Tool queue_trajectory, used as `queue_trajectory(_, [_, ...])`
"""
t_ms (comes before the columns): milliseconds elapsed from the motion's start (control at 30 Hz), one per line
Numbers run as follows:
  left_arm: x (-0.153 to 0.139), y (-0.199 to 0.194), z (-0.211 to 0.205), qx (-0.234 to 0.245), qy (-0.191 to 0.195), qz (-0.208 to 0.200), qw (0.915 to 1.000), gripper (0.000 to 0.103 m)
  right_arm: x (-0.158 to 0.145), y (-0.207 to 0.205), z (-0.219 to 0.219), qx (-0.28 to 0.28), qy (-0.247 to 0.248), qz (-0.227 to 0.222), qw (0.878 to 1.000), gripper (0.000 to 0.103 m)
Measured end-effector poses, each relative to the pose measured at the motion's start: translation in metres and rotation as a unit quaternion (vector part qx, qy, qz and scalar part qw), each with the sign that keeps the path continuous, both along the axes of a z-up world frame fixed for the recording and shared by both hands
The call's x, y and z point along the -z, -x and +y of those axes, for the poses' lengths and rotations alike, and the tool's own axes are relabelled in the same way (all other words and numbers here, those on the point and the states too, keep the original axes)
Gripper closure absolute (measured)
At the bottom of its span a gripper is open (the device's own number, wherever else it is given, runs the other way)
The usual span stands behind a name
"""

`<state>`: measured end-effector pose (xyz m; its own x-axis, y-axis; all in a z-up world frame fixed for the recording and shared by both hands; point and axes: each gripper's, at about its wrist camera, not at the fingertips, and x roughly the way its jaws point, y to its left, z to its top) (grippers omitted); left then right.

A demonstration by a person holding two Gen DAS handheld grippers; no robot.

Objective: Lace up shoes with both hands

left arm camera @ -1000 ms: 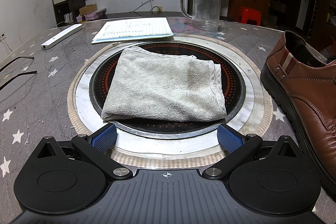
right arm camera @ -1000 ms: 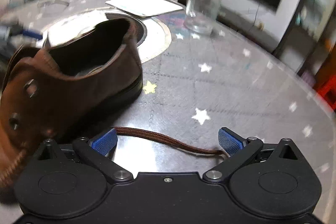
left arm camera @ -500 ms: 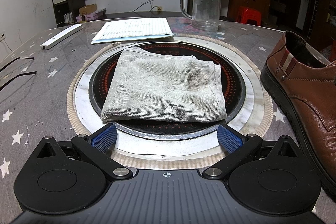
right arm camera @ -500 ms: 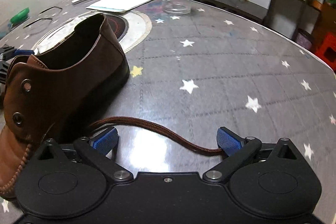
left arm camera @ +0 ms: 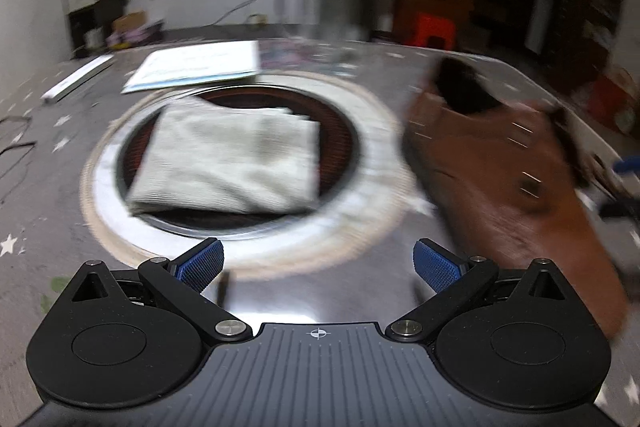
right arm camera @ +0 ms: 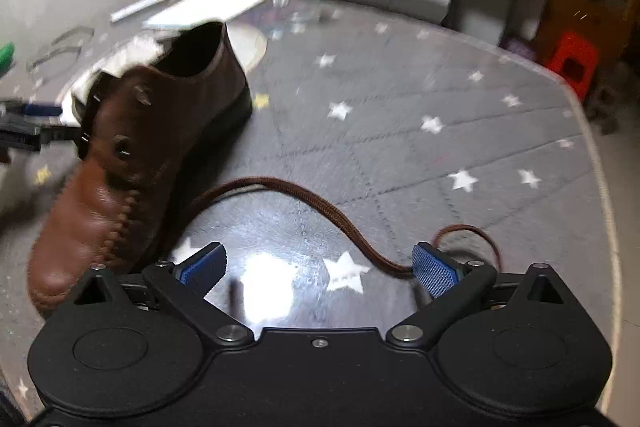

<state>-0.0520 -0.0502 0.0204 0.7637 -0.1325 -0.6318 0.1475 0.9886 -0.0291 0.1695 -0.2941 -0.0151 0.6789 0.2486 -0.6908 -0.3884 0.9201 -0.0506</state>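
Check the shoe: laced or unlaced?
Unlaced. The brown shoe shows bare eyelets, and the brown lace lies loose on the table beside it, running toward the open right gripper.

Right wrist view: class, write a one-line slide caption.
Open right gripper hovers above a loose brown lace beside the unlaced brown shoe.

The bench [right arm camera: 400,131] was grey, scattered with white stars and a few yellow ones. On it the shoe [right arm camera: 132,163] was brown leather with a darker sole, and beside the shoe lay a dark brown lace [right arm camera: 320,211]. Left of the shoe, a pale grey towel [left arm camera: 228,163] covered a black disc [left arm camera: 340,143] patterned with red dots, ringed in silver. Both the left tool [left arm camera: 318,265] and the right tool [right arm camera: 318,267] were black with blue, cross-hatched pads [right arm camera: 434,269].
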Motion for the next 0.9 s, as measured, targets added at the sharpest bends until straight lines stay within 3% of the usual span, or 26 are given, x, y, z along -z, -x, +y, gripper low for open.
queue_trajectory(100, [-0.004,0.020,-0.015,0.021,0.007,-0.003,0.9998,0.001,0.001,0.017,-0.001,0.028,0.002,-0.019,0.999,0.000])
queue_trajectory(400, [-0.026,0.051,-0.046,0.061,-0.002,-0.036,0.9975,0.001,0.013,0.029,-0.027,0.121,-0.042,-0.017,0.992,0.000])
queue_trajectory(533, [-0.030,0.056,-0.073,0.088,-0.008,-0.051,0.9948,0.001,0.018,0.028,-0.036,0.136,-0.051,0.005,0.989,0.000])
queue_trajectory(900, [-0.034,0.075,-0.111,0.122,-0.042,-0.066,0.9894,0.001,0.016,0.053,-0.037,0.156,-0.064,-0.005,0.986,0.000])
